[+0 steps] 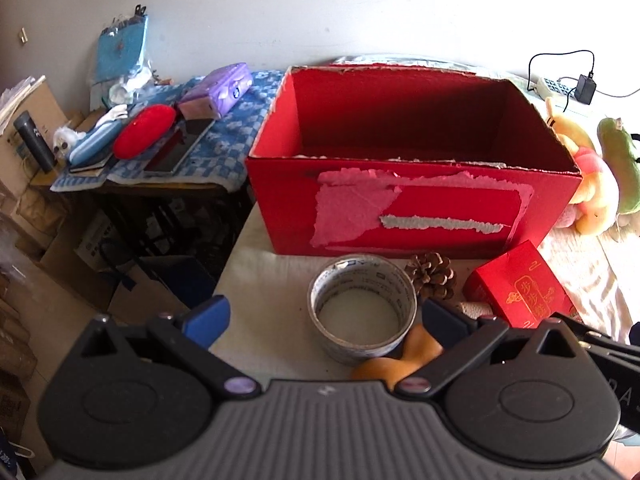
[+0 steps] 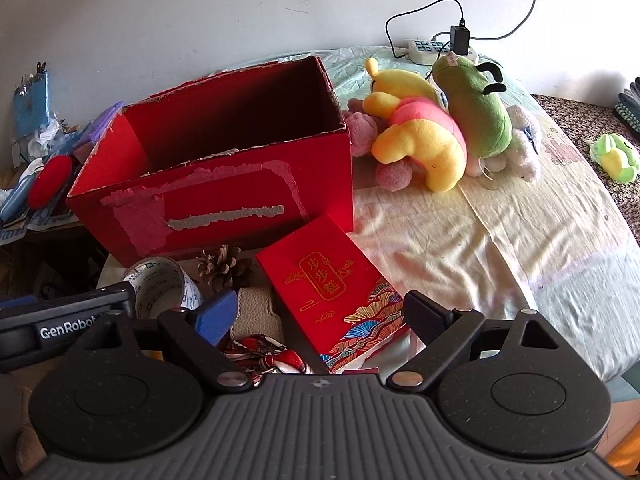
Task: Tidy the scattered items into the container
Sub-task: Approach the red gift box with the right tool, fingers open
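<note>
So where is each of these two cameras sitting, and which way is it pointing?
Left wrist: rides the left gripper, open, looking forward at the tape roll before the red box.
Right wrist: rides the right gripper, open, over the red packet; the left gripper's body shows at its left edge.
Shared: box, tape roll, pine cone, packet.

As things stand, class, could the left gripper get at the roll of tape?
Probably yes. The left gripper is open, and the roll of tape lies flat between its fingers with nothing over it. The pine cone and the orange object crowd one side.
</note>
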`<state>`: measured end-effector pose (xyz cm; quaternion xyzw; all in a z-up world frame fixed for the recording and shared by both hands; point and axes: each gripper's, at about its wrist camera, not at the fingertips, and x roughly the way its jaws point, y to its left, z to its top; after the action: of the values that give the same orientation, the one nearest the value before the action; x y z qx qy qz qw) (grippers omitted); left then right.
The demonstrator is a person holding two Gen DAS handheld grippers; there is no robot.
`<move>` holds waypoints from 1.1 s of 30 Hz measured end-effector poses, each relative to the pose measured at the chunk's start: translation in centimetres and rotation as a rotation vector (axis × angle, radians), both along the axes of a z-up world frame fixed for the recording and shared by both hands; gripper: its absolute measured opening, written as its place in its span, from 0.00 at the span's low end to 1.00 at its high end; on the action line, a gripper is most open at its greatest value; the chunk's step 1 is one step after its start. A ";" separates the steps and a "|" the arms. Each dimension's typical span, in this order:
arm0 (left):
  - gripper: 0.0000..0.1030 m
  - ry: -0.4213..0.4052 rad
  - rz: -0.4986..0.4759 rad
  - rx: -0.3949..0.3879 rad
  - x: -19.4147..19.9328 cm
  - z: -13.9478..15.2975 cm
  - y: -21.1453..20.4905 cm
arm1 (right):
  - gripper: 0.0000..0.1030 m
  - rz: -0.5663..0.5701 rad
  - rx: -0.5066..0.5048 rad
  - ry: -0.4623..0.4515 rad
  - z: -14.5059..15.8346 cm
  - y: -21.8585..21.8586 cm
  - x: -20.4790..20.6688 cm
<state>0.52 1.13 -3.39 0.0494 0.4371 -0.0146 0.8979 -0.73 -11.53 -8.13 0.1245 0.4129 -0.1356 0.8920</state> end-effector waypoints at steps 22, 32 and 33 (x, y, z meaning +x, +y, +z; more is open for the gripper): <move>0.99 0.047 -0.012 0.016 0.1 -1.4 -1.0 | 0.86 -0.001 0.044 0.036 -1.1 -0.8 0.0; 0.99 0.076 -0.019 0.021 0.8 -2.5 -3.8 | 0.83 -0.009 0.079 0.065 -2.6 -2.8 -0.1; 0.99 0.078 -0.019 0.019 0.9 -2.5 -4.1 | 0.83 -0.007 0.079 0.064 -2.6 -3.0 0.0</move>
<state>1.42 -3.00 -5.91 0.0617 0.4716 -0.0210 0.8794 -0.73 -14.58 -10.77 0.1566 0.4456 -0.1265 0.8723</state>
